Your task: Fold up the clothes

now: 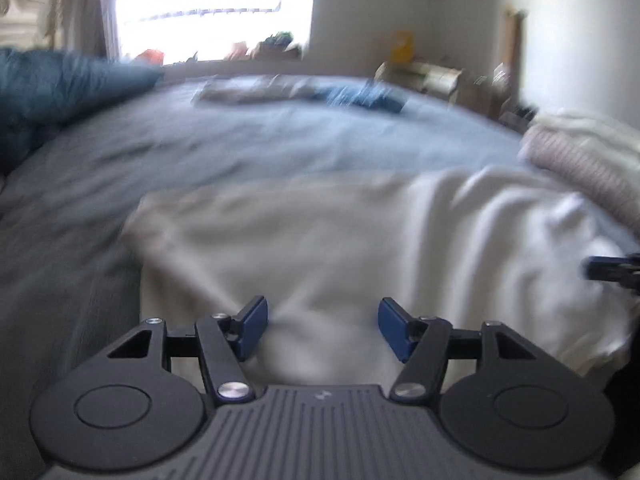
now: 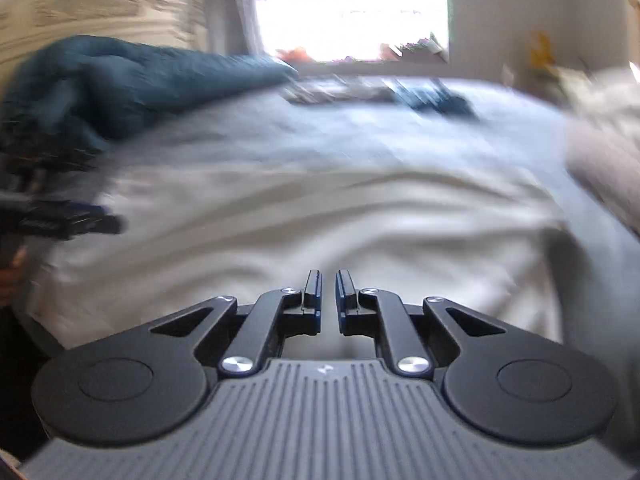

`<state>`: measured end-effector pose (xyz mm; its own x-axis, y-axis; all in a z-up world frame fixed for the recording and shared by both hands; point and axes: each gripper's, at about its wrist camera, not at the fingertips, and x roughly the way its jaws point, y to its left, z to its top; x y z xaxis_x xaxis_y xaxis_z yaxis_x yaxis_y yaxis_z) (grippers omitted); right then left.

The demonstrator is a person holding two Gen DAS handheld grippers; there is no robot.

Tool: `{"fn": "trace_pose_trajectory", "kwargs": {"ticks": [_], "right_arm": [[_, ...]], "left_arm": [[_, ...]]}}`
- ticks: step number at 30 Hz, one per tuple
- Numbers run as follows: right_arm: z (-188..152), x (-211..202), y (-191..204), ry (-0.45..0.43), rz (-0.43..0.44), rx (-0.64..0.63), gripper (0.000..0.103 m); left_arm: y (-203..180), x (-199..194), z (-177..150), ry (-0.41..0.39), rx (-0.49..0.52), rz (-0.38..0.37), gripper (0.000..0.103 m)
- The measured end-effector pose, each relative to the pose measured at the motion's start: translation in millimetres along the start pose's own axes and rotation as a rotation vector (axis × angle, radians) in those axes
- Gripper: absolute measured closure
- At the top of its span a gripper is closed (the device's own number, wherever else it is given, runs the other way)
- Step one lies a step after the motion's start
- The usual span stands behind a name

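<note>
A cream-white garment [image 1: 360, 232] lies spread and rumpled on the grey-blue bed sheet [image 1: 200, 148], close in front of both grippers. My left gripper [image 1: 322, 308] hovers over its near edge with the blue pads wide apart and no cloth between them. My right gripper [image 2: 328, 276] is shut, only a thin slit left between its pads, and I see no fabric pinched there; the same garment [image 2: 320, 208] stretches out ahead of it. Each gripper shows in the other's view: the right gripper [image 1: 612, 270] at the garment's right edge, the left gripper [image 2: 72, 222] at its left edge. Both views are motion-blurred.
A dark teal duvet [image 2: 120, 80] is bunched at the left by the carved headboard [image 2: 92, 4]. Folded light clothes [image 1: 256, 90] and a blue piece [image 1: 368, 98] lie at the bed's far side under the window. A pink and cream knitted pile [image 1: 580, 152] sits at the right.
</note>
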<state>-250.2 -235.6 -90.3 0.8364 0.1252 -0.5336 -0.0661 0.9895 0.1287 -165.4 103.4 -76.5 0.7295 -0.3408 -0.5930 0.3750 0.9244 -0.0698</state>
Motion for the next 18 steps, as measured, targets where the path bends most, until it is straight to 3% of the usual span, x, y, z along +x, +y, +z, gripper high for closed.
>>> {"fn": "trace_pose_trajectory", "kwargs": {"ticks": [3,6,9,12,14,18], "right_arm": [[-15.2,-20.5,-25.1,0.002,0.063,0.09,0.097],[-9.5,-37.1,-37.3,0.033,0.081,0.125,0.096],[14.4,-41.5,-51.8,-0.048,0.071,0.125,0.095],[42.1,-21.1,-68.3,-0.12,0.008,0.124,0.093],[47.9,1.2,-81.3,-0.095,-0.022,0.16,0.093],[16.7,14.6,-96.0,0.034,-0.065,0.242,0.092]], "left_arm": [[4.9,-5.9,-4.4,-0.013,-0.021,-0.002,0.04],[4.3,-7.0,-4.2,-0.003,-0.019,0.006,0.04],[2.4,-4.5,-2.5,0.006,-0.004,0.016,0.038],[4.9,-2.6,0.8,0.008,-0.019,0.019,0.038],[6.8,-5.7,-0.1,0.006,-0.03,0.021,0.038],[22.1,-21.8,-2.8,-0.004,-0.08,0.026,0.036]]}}
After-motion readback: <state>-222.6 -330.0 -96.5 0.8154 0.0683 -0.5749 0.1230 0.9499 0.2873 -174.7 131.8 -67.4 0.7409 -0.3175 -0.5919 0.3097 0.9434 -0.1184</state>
